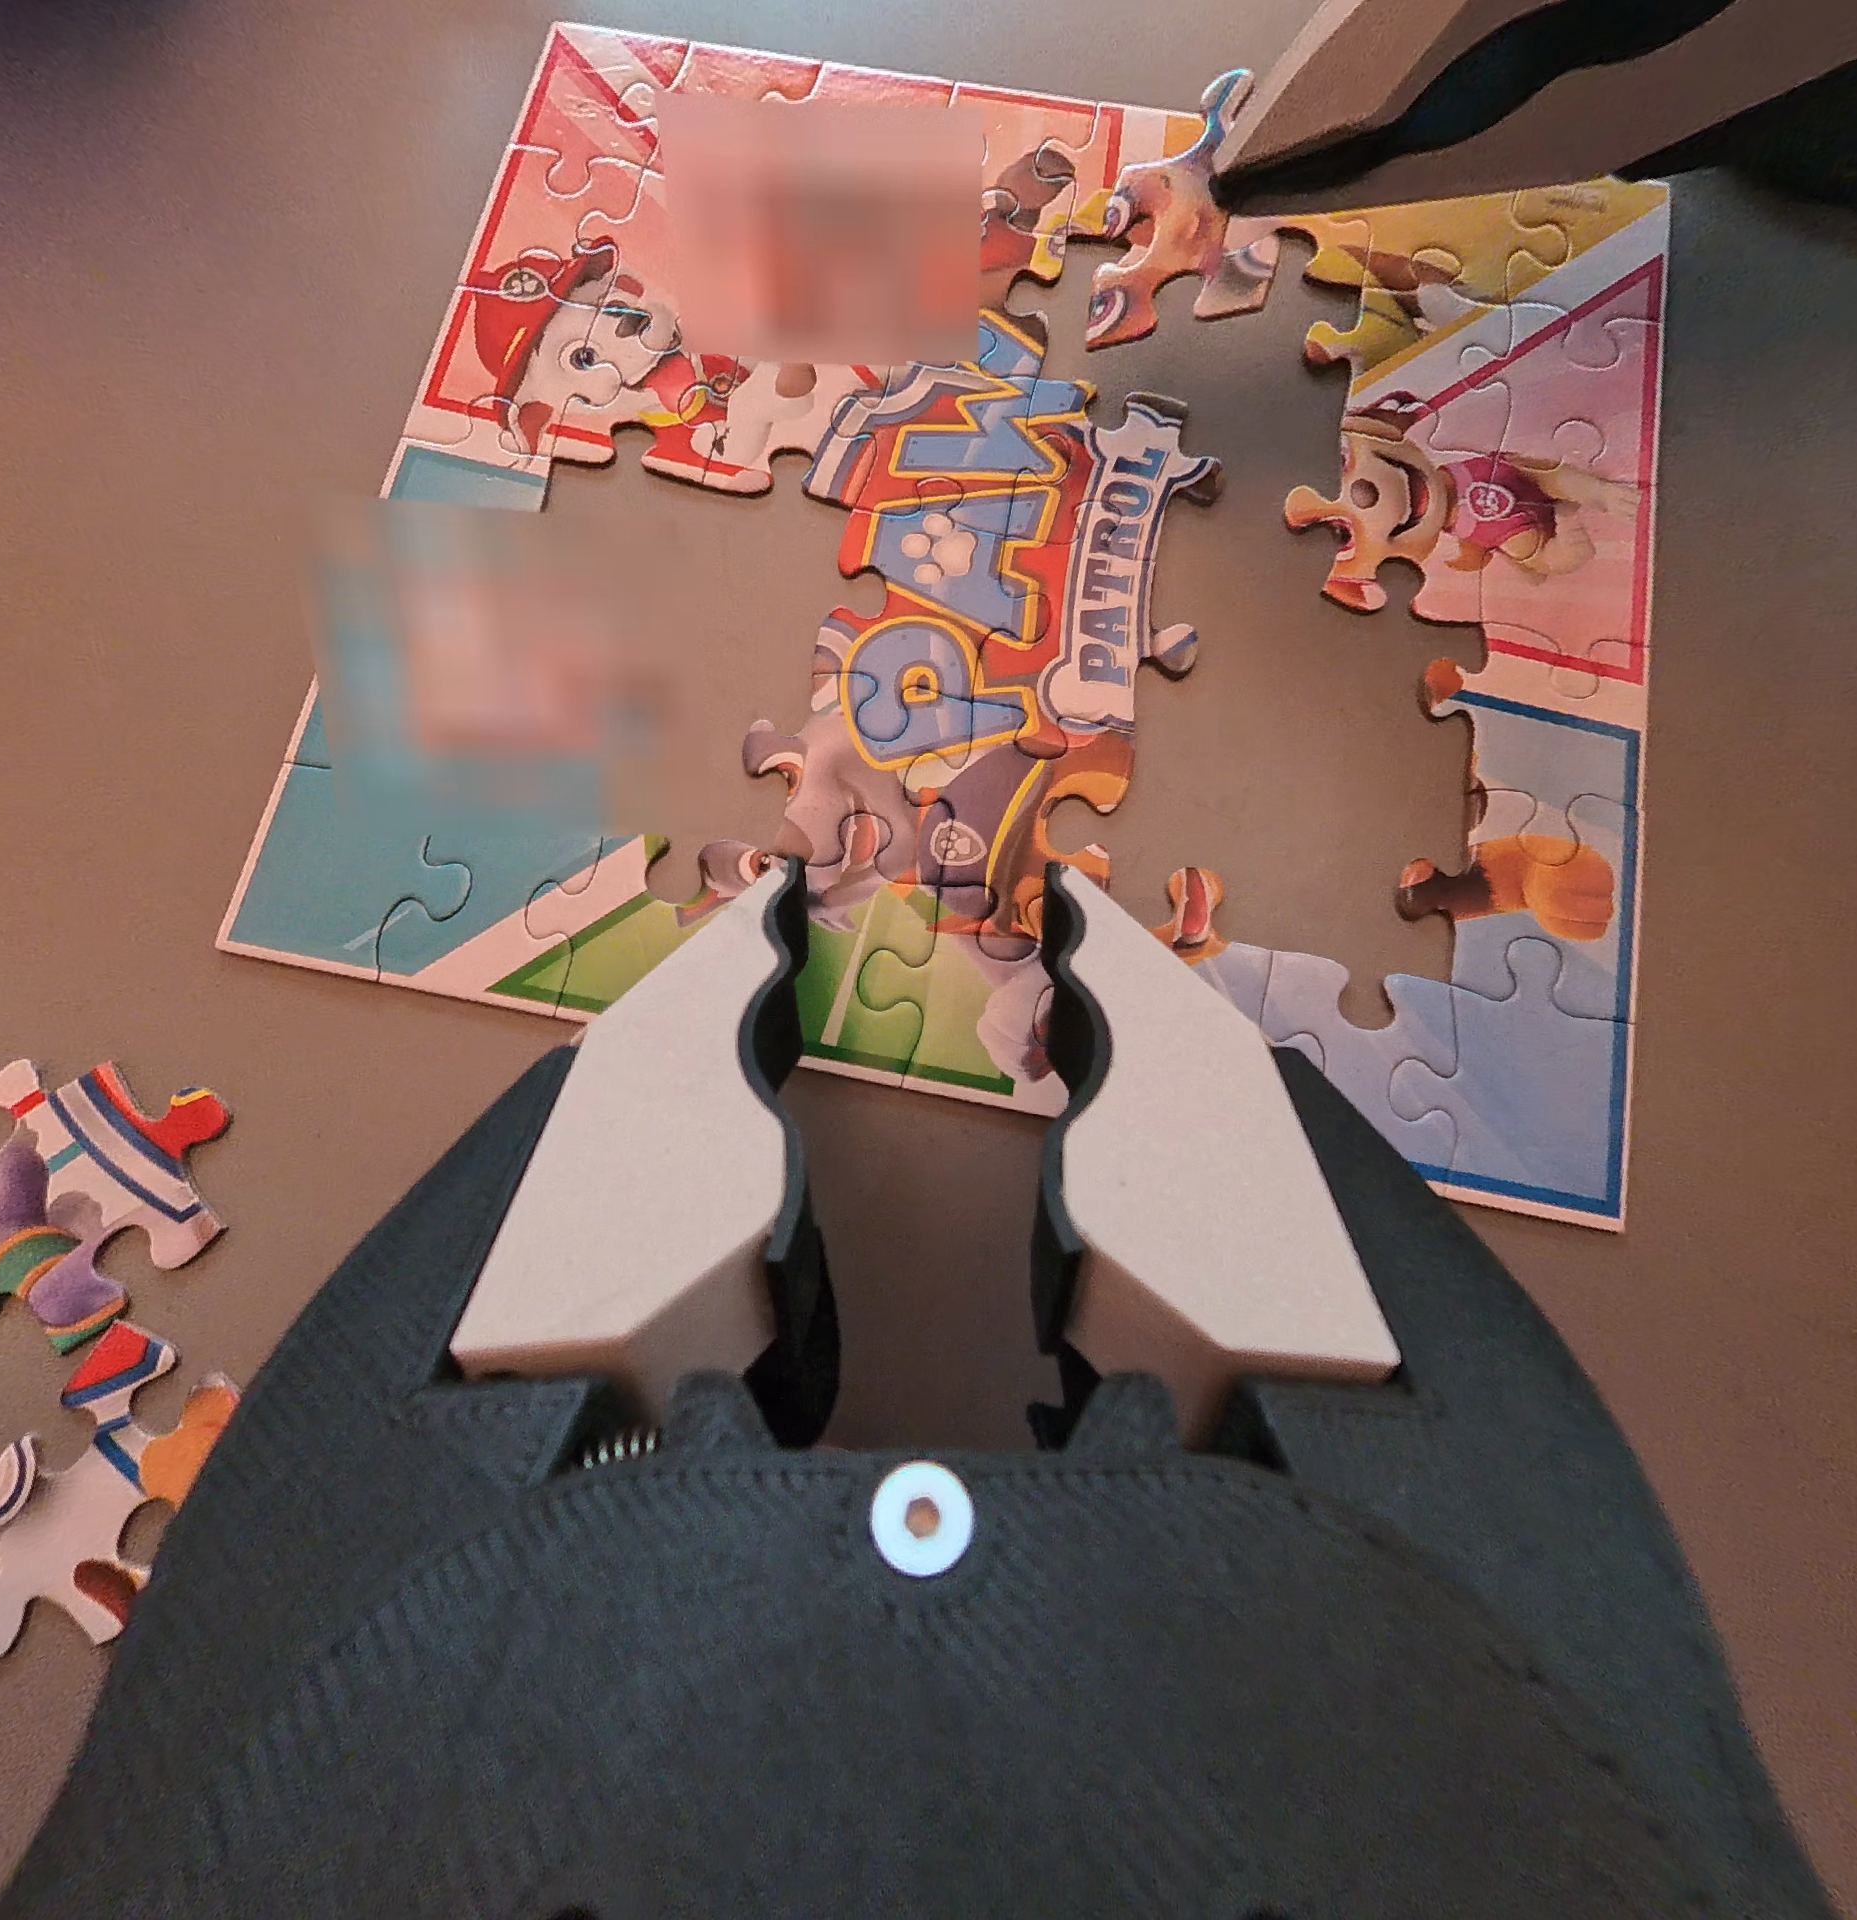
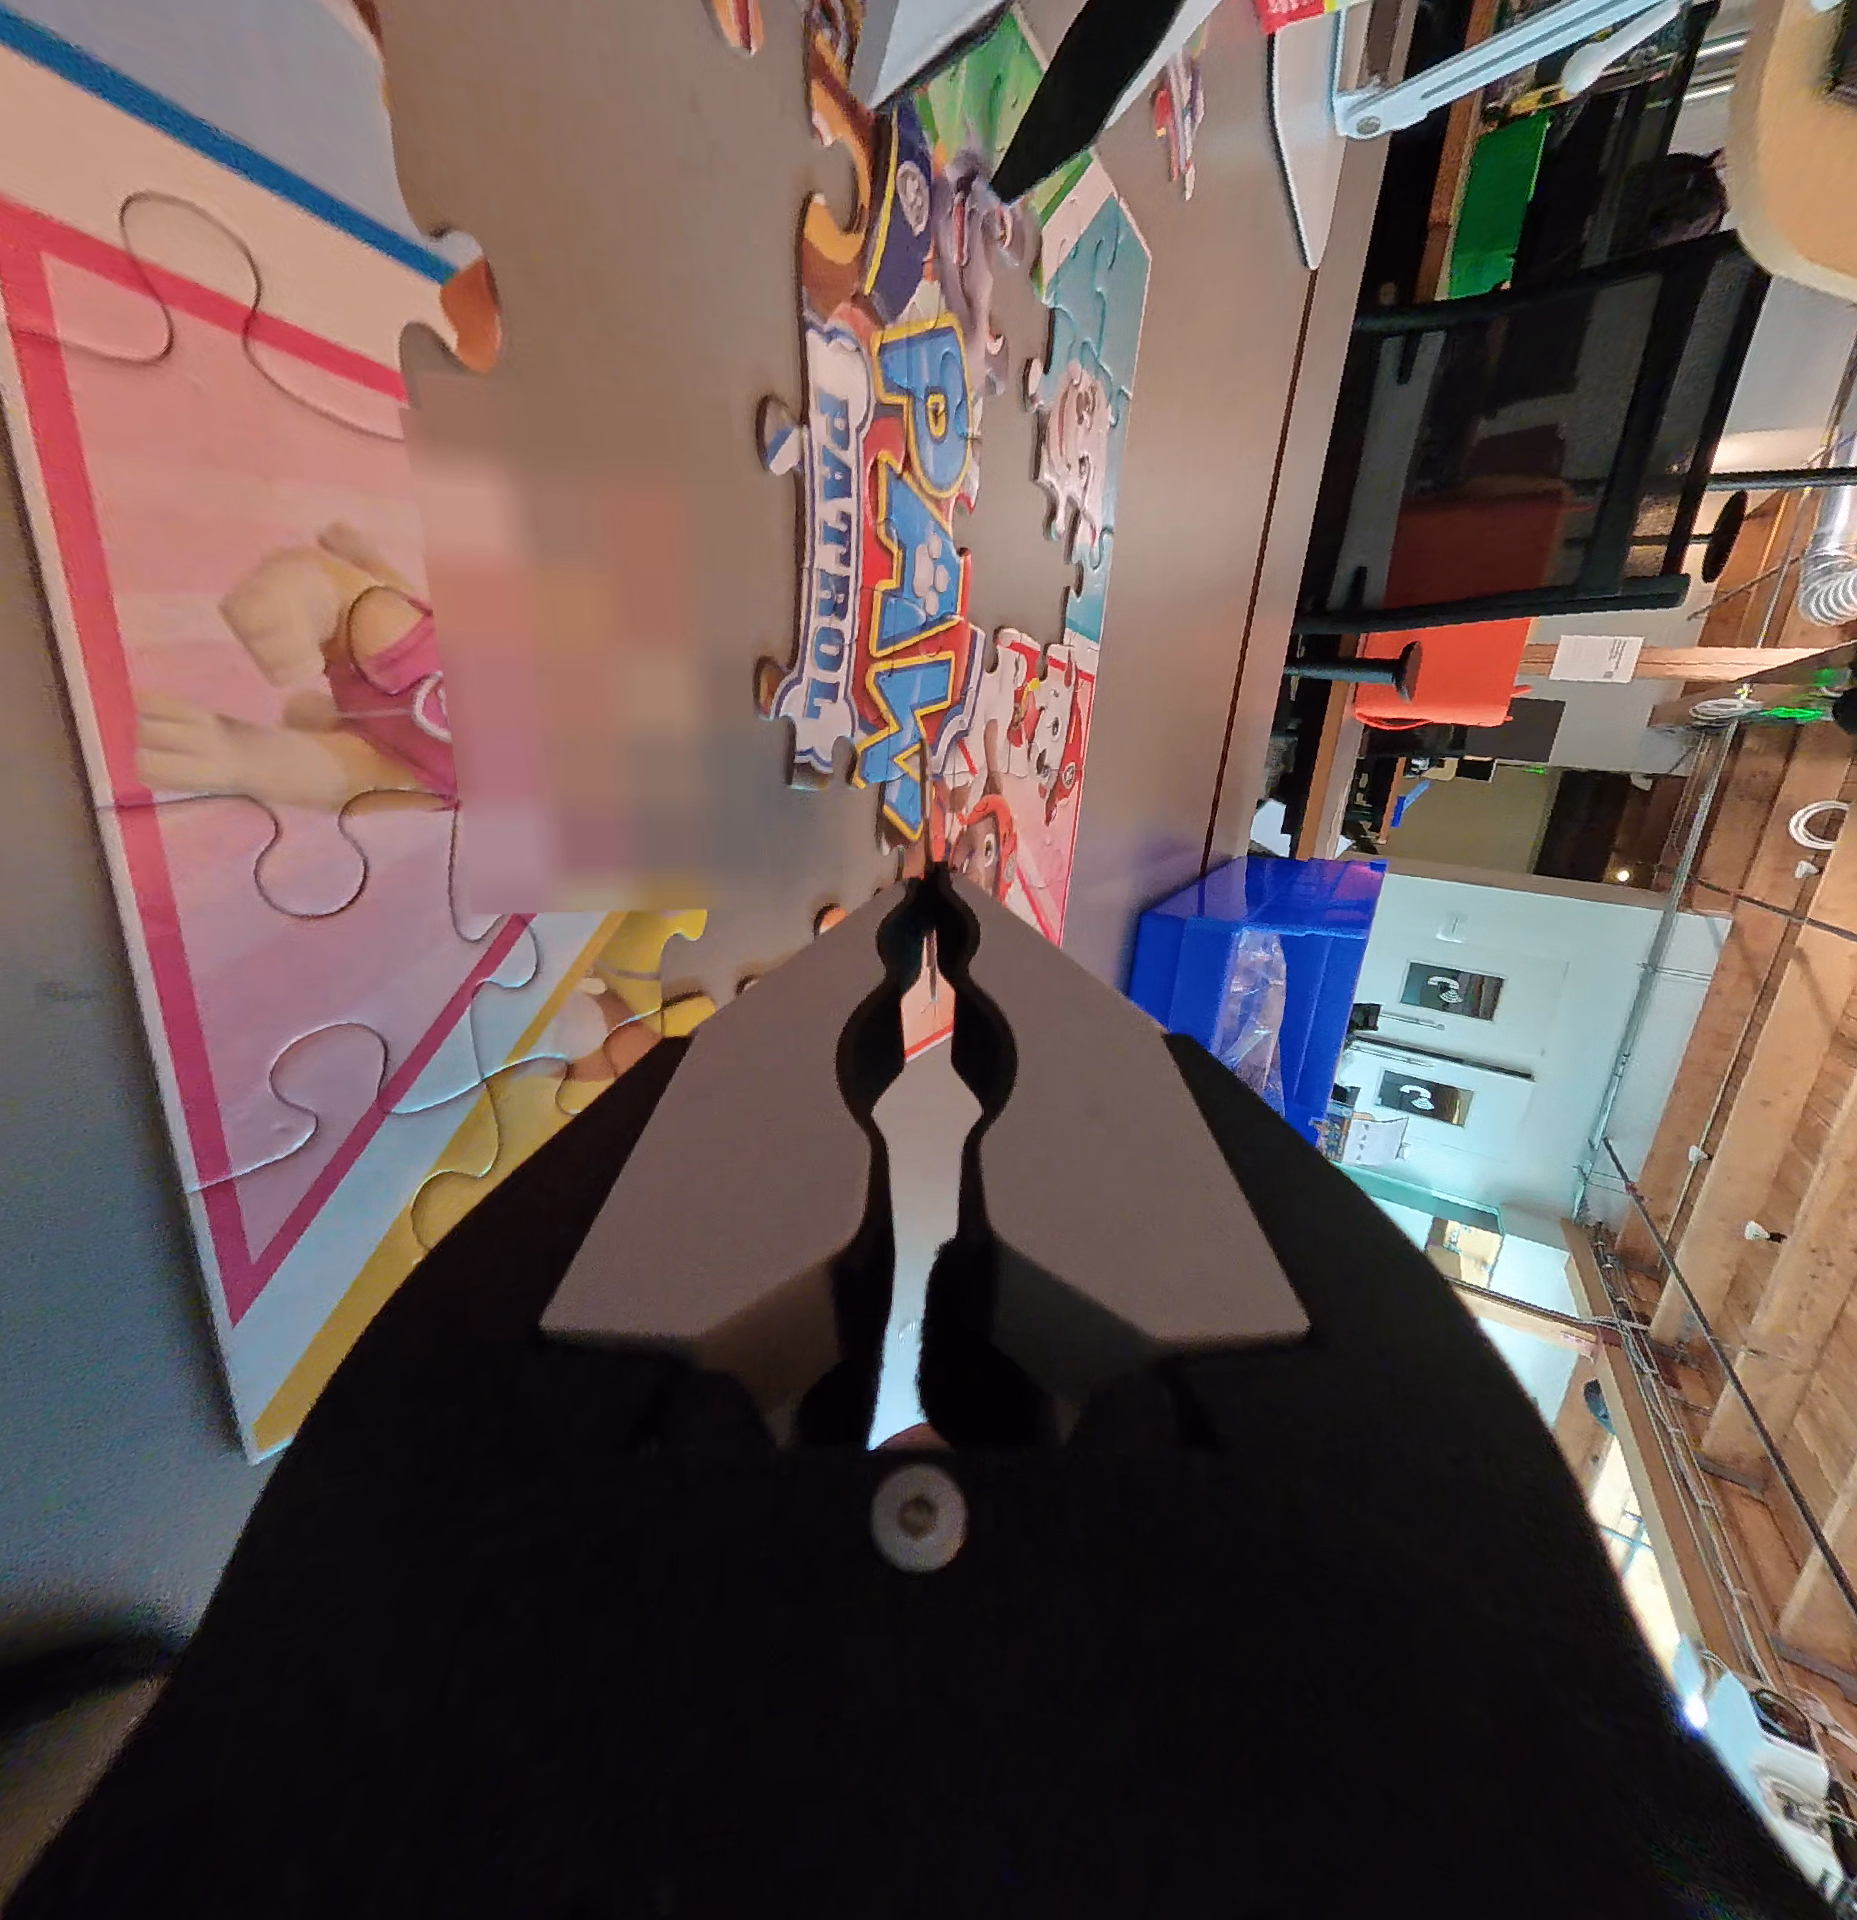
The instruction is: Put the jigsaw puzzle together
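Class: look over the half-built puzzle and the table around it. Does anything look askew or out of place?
One piece sits tilted over the top gap, pinched by the right tool, not seated. Loose pieces lie on the table.

Brown table (image 1: 124, 416) carries the part-assembled jigsaw puzzle (image 1: 965, 582), ahead of the left gripper (image 1: 924, 883); loose pieces (image 1: 82, 1226) lie to its left.

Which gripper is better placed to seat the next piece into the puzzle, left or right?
Right. The right gripper already pinches a puzzle piece over the gap at the puzzle's far edge. The left gripper is open and empty over the near edge, with the loose pieces off to its side.
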`<act>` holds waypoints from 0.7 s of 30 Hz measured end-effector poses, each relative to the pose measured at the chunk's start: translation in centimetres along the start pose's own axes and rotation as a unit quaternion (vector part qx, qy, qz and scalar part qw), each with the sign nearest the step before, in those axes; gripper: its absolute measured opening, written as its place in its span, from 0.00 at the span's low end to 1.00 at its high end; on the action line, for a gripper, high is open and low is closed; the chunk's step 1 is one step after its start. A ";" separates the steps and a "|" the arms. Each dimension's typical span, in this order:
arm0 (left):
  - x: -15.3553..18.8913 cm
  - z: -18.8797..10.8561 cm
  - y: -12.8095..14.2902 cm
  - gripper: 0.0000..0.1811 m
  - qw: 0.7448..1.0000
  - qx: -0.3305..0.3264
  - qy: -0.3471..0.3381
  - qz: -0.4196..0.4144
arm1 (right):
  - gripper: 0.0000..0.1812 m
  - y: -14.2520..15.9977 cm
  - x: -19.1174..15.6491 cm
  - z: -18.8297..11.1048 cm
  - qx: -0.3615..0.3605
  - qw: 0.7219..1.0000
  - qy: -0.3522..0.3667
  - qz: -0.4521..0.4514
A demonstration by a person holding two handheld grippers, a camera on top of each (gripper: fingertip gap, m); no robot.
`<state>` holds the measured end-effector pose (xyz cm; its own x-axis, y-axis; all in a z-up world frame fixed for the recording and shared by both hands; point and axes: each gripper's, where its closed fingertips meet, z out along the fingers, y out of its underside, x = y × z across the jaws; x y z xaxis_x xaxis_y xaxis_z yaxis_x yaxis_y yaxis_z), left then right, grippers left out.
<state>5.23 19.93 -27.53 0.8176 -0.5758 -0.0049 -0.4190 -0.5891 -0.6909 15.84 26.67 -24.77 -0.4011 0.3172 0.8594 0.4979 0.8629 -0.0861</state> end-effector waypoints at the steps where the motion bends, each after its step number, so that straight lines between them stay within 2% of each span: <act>1: 0.0 -0.1 0.0 0.24 1.000 -0.001 0.001 0.000 | 0.00 -0.3 0.2 0.0 0.003 1.000 0.002 0.000; 8: -0.9 -0.8 0.6 0.26 1.000 -0.009 -0.011 -0.006 | 0.00 -2.2 1.7 0.7 0.016 1.000 0.009 -0.009; 12: -1.0 -1.6 -0.1 0.26 1.000 0.019 -0.002 -0.021 | 0.00 -3.6 2.5 0.9 0.029 0.999 0.030 -0.015; 14: 0.2 -2.1 -1.2 0.26 0.996 0.057 0.043 -0.045 | 0.00 -4.8 3.5 0.6 0.035 0.997 0.067 -0.033; 17: 1.9 -3.2 -3.5 0.25 0.977 0.127 0.131 -0.107 | 0.00 -6.4 5.0 0.0 0.035 0.987 0.135 -0.080; 21: 3.7 -5.0 -6.1 0.22 0.925 0.212 0.256 -0.185 | 0.00 -8.7 5.8 -0.8 0.050 0.973 0.189 -0.127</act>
<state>8.87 18.53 -19.67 0.5342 -0.6361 0.5568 0.1338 -0.5868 -0.7986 9.84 20.70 -18.66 -0.1809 -0.0613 0.9816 0.3348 0.9346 0.1201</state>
